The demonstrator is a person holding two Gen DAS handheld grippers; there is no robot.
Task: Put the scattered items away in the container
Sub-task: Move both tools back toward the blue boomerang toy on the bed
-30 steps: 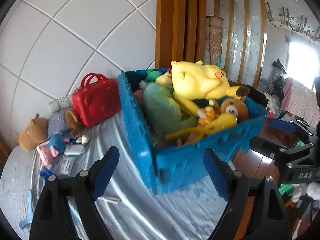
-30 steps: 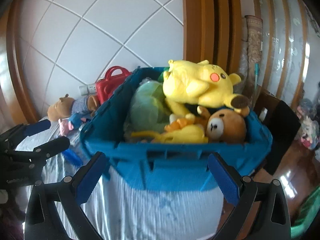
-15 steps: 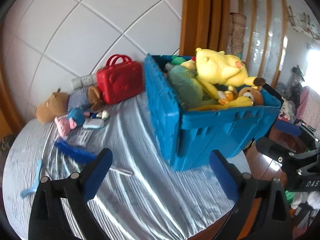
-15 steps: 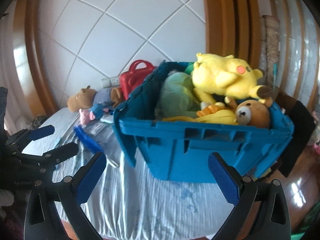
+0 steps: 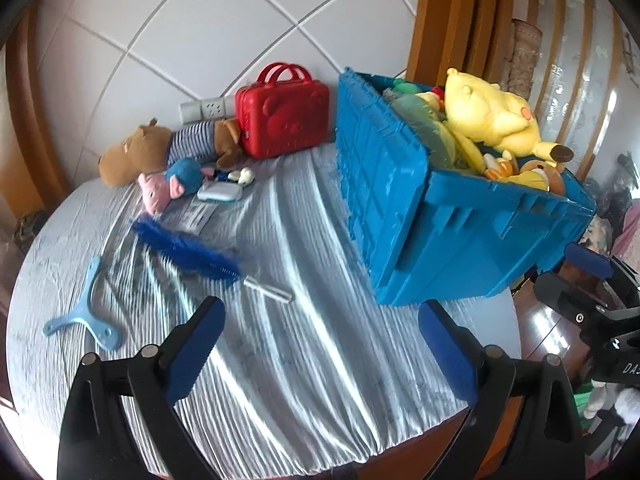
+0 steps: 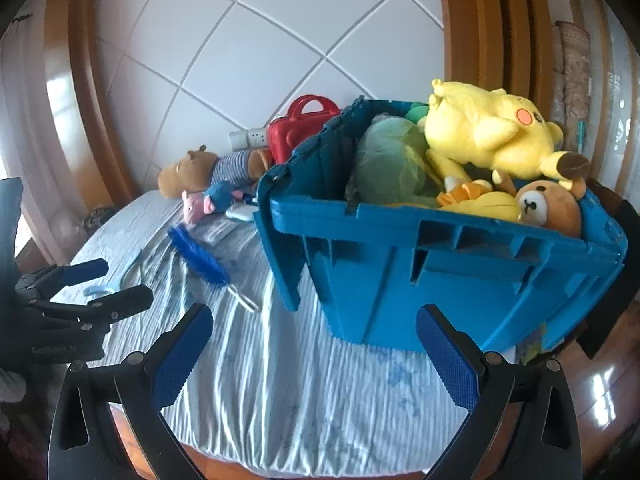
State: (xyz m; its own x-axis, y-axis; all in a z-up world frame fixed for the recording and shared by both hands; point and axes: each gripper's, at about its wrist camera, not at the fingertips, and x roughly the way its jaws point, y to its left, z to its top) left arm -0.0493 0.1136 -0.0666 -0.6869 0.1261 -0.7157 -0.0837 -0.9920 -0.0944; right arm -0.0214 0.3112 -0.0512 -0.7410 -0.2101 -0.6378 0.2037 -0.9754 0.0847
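A blue crate [image 5: 404, 216] [image 6: 448, 268] stands on the round table, heaped with plush toys, a yellow one [image 5: 492, 116] [image 6: 488, 132] on top. Scattered on the cloth to its left lie a blue brush [image 5: 188, 252] [image 6: 198, 258], a light blue Y-shaped tool [image 5: 86, 316], a brown striped plush [image 5: 160, 152] [image 6: 204, 168], a pink and blue plush [image 5: 172, 184] and a red case [image 5: 284, 116] [image 6: 296, 126]. My left gripper [image 5: 320, 344] hangs open over bare cloth before the brush. My right gripper [image 6: 316, 352] is open, empty, in front of the crate.
The table's front edge [image 5: 360, 460] runs close below both grippers; wooden floor [image 6: 600, 392] lies to the right. A tiled wall [image 5: 200, 40] with a socket [image 5: 206, 109] backs the table. A small white box [image 5: 218, 192] and a paper packet [image 5: 196, 214] lie among the toys.
Both grippers have dropped and drawn back from the crate, and the left one has swung left, bringing the scattered items into view. The left jaws stand wider than a second ago.
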